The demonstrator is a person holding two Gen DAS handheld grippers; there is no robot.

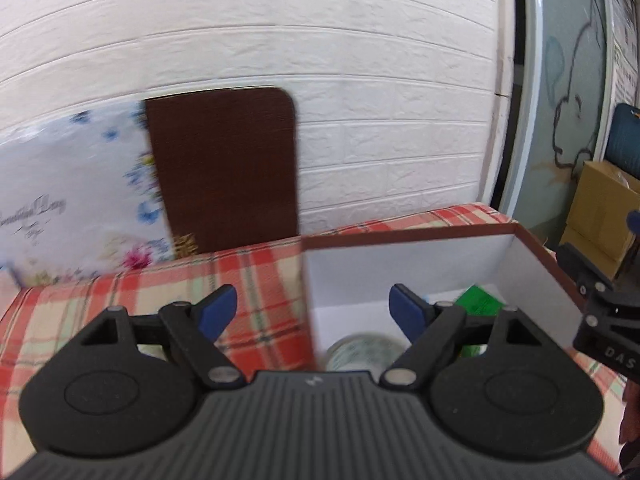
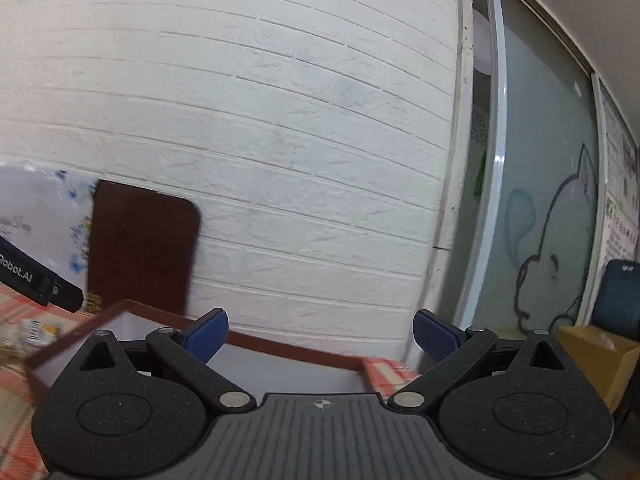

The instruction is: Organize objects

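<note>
A brown-rimmed box with white inner walls [image 1: 440, 258] stands on the plaid cloth [image 1: 160, 292]. Inside it lie a green packet [image 1: 478, 300] and a round pale lid or tin [image 1: 362, 354], both partly hidden by my left gripper. My left gripper [image 1: 314, 314] hangs above the box's left wall, open, with nothing between its blue pads. My right gripper [image 2: 320, 334] is open and empty too, pointing level over the box's far rim [image 2: 288, 350] at the white wall. Its black body [image 1: 596, 312] shows at the right edge of the left wrist view.
A dark brown board [image 1: 224, 168] and a floral white panel [image 1: 72, 192] lean against the white brick wall. Small packets [image 2: 32, 330] lie on the cloth at the left. A glass sliding door [image 2: 540, 200] and a cardboard box [image 2: 596, 356] stand to the right.
</note>
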